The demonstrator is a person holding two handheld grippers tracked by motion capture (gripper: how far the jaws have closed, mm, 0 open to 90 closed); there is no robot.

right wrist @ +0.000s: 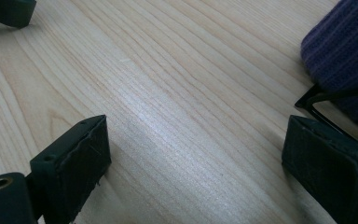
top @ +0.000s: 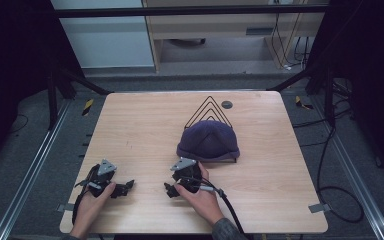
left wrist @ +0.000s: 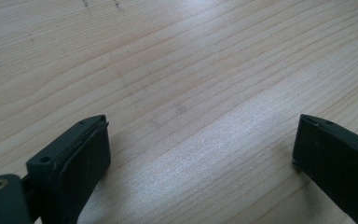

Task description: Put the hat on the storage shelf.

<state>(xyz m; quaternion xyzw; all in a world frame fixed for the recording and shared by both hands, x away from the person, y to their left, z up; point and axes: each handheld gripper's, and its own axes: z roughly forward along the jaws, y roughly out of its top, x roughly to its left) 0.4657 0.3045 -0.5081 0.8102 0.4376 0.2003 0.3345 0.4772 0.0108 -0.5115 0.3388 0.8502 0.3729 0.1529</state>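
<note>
Knit cap (top: 208,140), dark purple, sits draped over a black wire stand (top: 209,107) on the surface (top: 145,130), brim down, crown up and peaked. Its long axis runs side to side across the surface; the brim's wide edge faces the person. The wire peaks of the stand rise just behind the crown, and the stand's base rod pokes out at the brim's right end.

From the right hand-held gripper (top: 170,189), the cap lies just ahead and slightly to its right, near but apart. In the right gripper view the cap (right wrist: 342,51) fills the upper right corner, with the stand's black wire foot (right wrist: 314,99) just beyond the right jaw, not touching it. Jaws are spread wide, nothing between them, bare wood under them.

From the left hand-held gripper (top: 125,187), the cap is farther off, ahead and well to its right, with the right hand (top: 200,197) between. Left gripper view: jaws spread, bare surface (left wrist: 191,84) between them, holding nothing. Its jaws point rightward toward the other gripper.

Judgement: the right hand-held gripper is the nearer one and probably takes the cap first, at the near brim. Reaching in means going forward and a bit right, jaws crossing the brim edge rather than along it, clear of the wire foot.
</note>
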